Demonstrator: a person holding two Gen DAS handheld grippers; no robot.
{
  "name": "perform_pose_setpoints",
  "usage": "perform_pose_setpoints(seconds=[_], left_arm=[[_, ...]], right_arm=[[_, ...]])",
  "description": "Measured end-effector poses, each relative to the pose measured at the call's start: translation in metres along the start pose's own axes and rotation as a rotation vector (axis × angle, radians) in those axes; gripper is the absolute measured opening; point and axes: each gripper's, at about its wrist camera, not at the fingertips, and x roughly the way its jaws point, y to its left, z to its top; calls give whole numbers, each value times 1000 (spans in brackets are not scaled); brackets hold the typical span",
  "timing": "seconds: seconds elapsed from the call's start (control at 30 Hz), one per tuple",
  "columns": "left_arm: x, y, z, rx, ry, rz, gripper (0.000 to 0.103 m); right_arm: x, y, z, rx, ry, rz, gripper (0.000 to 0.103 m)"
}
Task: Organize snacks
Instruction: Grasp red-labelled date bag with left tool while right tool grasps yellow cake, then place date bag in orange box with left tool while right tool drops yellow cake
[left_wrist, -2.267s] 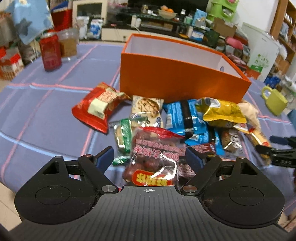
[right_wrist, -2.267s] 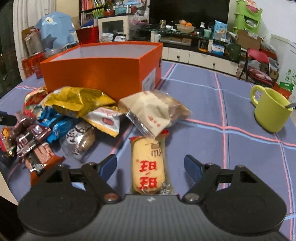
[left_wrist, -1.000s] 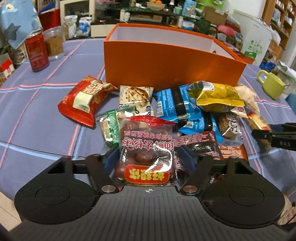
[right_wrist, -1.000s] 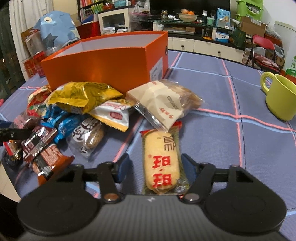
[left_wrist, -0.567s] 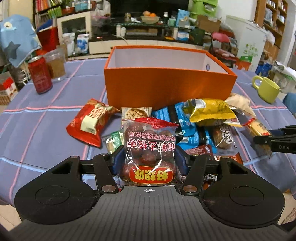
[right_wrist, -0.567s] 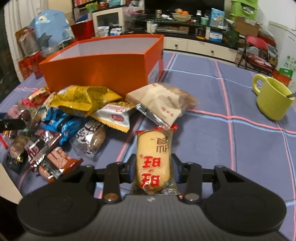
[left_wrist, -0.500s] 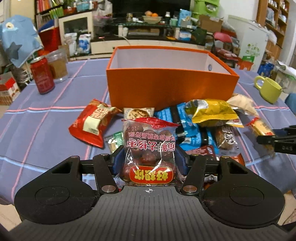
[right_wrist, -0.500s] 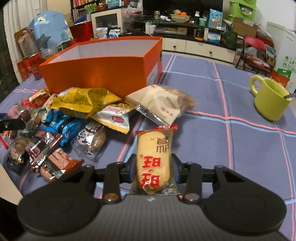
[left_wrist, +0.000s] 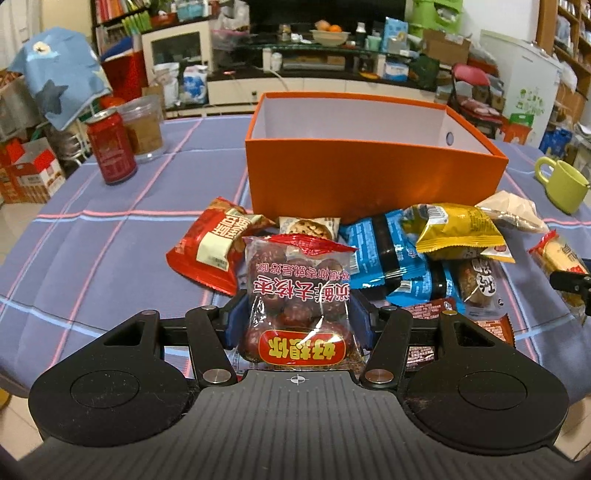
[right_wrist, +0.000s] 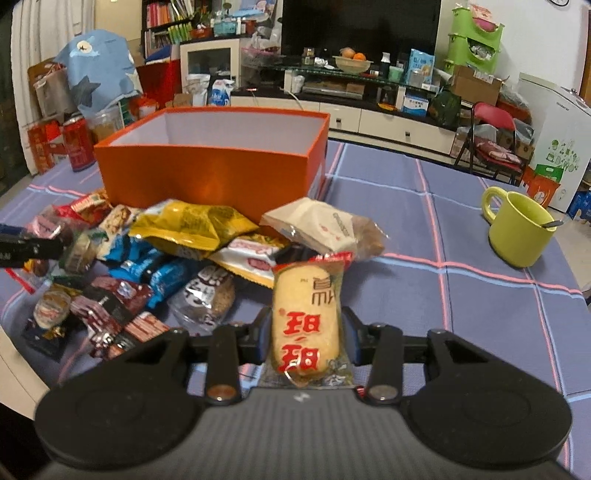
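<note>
Early stage: the orange box (left_wrist: 373, 184) at the far side of the worktop (left_wrist: 110, 240) looks empty inside, w/ most snacks piled (left_wrist: 424, 251) just in front of its near wall. Left gripper (left_wrist: 297, 321) has its fingers clamped on a bag of red dates (left_wrist: 297, 291), right gripper (right_wrist: 306, 341) pinched on a yellow cake pack (right_wrist: 306, 314), both held above the pile and neither in the box yet. Nothing blocks the way to the box; red can (left_wrist: 110, 147) and jar (left_wrist: 144, 127) sit far left, green mug (right_wrist: 519, 229) far right, all well apart from it.

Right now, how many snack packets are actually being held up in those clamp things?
2. The left gripper pinches a clear bag of red dates; the right gripper pinches a yellow cake packet.
</note>
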Motion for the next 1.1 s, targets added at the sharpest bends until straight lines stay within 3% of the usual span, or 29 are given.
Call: perform_pose_setpoints(seconds=[0.07, 0.13, 0.37, 0.4, 0.47, 0.53, 0.6, 0.7, 0.77, 0.8, 1.1], left_arm=[[0, 1, 0, -4, 1, -2, 32], [0, 2, 0, -5, 1, -3, 32], [1, 3, 0, -11, 10, -12, 32], [1, 2, 0, -10, 11, -14, 32], [2, 2, 0, -8, 13, -18, 32], [2, 2, 0, -10, 13, -20, 32], [1, 1, 0, -3, 8, -19, 32], [2, 1, 0, -3, 12, -23, 32], [2, 1, 0, -6, 14, -26, 32], [2, 1, 0, -7, 13, -26, 32], [-8, 4, 4, -19, -25, -29, 32]], right_arm=[[0, 2, 1, 1, -2, 1, 39], [0, 3, 1, -5, -6, -13, 19], [8, -9, -3, 47, 37, -4, 21], [9, -11, -4, 54, 39, -4, 24], [14, -17, -7, 84, 67, 26, 61], [16, -20, -11, 105, 71, 57, 79], [16, -18, -13, 98, 61, 79, 85], [25, -14, -14, 71, 105, 74, 70], [36, -10, -18, 39, 175, 60, 42], [35, -6, -19, 9, 173, 50, 38], [-7, 3, -2, -9, -2, 35, 37]])
